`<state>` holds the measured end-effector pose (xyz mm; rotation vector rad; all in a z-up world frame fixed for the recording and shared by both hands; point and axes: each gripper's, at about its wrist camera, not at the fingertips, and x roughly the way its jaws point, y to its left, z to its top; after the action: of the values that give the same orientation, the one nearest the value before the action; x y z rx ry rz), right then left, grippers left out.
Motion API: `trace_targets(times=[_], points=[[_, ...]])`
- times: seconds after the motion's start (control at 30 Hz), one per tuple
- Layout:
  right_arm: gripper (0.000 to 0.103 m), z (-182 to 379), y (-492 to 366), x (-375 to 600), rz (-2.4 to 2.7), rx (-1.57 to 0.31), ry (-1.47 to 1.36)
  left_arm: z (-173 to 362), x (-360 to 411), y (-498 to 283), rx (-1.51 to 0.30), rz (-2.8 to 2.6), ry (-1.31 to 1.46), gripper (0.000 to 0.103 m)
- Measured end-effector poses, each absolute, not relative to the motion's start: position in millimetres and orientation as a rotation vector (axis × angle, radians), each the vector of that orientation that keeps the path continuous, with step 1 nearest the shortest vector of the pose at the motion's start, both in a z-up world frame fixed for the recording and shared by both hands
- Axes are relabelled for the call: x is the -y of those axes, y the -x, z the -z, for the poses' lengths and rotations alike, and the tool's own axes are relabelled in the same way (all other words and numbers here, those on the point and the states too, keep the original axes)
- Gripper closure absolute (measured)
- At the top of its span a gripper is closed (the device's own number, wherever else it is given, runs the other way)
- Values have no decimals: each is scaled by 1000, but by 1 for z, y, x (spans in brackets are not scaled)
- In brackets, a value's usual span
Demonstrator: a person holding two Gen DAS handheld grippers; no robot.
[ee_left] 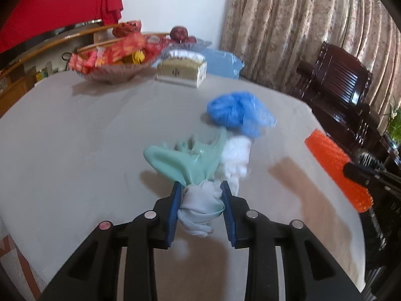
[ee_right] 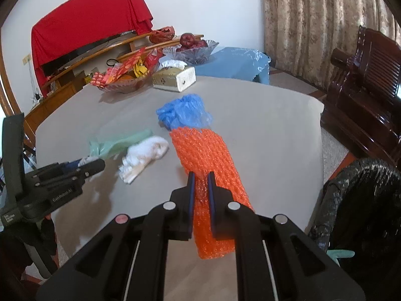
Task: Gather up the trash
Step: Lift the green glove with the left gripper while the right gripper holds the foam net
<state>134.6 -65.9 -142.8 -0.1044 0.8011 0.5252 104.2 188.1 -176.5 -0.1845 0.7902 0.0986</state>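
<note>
Green bag [ee_left: 185,165] between left gripper [ee_left: 200,195] jaws

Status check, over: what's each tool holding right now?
Left tool shut on green bag. Right tool shut on orange foam net. Blue bag, white tissue loose on table. Bin at right.

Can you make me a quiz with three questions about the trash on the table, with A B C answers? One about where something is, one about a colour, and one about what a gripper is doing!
1. Where is the blue crumpled bag?
A. On the table
B. In the bin
C. On the chair

2. What colour is the foam net in the right gripper?
A. Yellow
B. Orange
C. Purple

3. What is the left gripper doing?
A. Open over the tissue box
B. Squeezing a green bag
C. Holding an apple

Answers:
1 A, it lies on the grey table.
2 B, the net is bright orange.
3 B, the green bag is pinched between its pads.
</note>
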Motion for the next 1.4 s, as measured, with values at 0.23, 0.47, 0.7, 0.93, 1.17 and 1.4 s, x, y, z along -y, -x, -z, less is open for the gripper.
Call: trace_targets(times=[0.23, 0.47, 0.7, 0.93, 1.17, 1.4], points=[[94, 158, -133, 67, -508, -838, 98, 192, -187, -105, -831, -95, 189, 65], [94, 161, -134, 66, -506, -829, 95, 193, -190, -114, -825, -125, 194, 44], [94, 167, -135, 63, -504, -845, 106, 206, -200, -122, -868, -139, 243, 56], [94, 159, -132, 61, -506, -824, 115, 198, -202, -109, -834, -118, 276, 73], [94, 136, -127, 62, -522, -766, 101, 162, -204, -93, -750, -112, 288, 74], [94, 109, -122, 72, -522, -713, 74, 123, -181, -92, -668, -74, 230, 74]])
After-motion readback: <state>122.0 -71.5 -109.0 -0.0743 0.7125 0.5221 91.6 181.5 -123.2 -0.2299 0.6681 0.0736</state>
